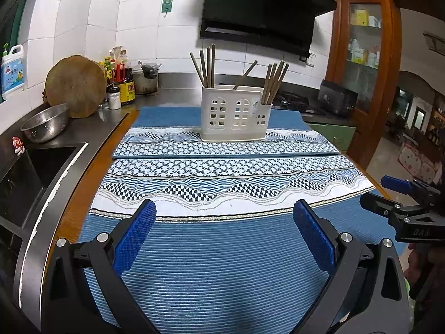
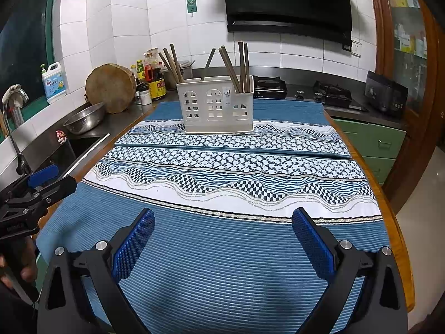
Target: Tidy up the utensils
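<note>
Left wrist view: one holder (image 1: 235, 118), three chopstick clusters (image 1: 206, 68), two mats (image 1: 222, 150).

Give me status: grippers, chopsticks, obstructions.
Left gripper and right gripper open, empty, above the mat. Chopsticks upright in white holder. Nothing in between.

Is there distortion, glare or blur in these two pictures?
Left wrist view: strong fisheye bending, the tiled wall curves and corners go black; white perforated plastic chopstick holder sharp. Right wrist view: the same bending; soft shadow on the blue ribbed placemat between the open fingers; no strong glare.
</note>
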Tool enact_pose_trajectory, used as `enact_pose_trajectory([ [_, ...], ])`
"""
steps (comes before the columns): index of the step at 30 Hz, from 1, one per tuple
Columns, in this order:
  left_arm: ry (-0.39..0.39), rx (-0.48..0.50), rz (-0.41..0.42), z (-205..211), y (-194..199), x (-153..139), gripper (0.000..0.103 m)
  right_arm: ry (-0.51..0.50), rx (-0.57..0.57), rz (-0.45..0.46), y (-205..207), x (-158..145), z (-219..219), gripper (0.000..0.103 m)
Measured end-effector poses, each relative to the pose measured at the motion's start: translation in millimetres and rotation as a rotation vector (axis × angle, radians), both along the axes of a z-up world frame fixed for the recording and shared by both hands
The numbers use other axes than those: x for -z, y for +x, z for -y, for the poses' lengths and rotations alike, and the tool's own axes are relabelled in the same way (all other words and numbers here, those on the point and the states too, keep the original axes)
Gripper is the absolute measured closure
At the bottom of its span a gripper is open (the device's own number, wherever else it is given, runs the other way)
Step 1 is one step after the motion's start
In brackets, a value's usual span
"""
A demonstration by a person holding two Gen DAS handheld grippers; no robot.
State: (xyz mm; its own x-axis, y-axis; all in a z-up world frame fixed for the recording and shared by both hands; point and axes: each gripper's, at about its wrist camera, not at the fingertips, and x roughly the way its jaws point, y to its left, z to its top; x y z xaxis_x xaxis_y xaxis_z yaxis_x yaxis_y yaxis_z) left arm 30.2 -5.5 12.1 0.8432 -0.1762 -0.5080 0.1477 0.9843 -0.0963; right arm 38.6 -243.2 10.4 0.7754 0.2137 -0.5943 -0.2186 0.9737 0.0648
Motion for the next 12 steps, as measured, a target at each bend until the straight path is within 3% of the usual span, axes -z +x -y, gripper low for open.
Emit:
enact_pose_trajectory([
  [12,-0.012,-0.003,0.009,-5.8,0.8,-2.2,0.005,-0.001,0.0,-0.001,0.2,0.0,0.9,0.007],
])
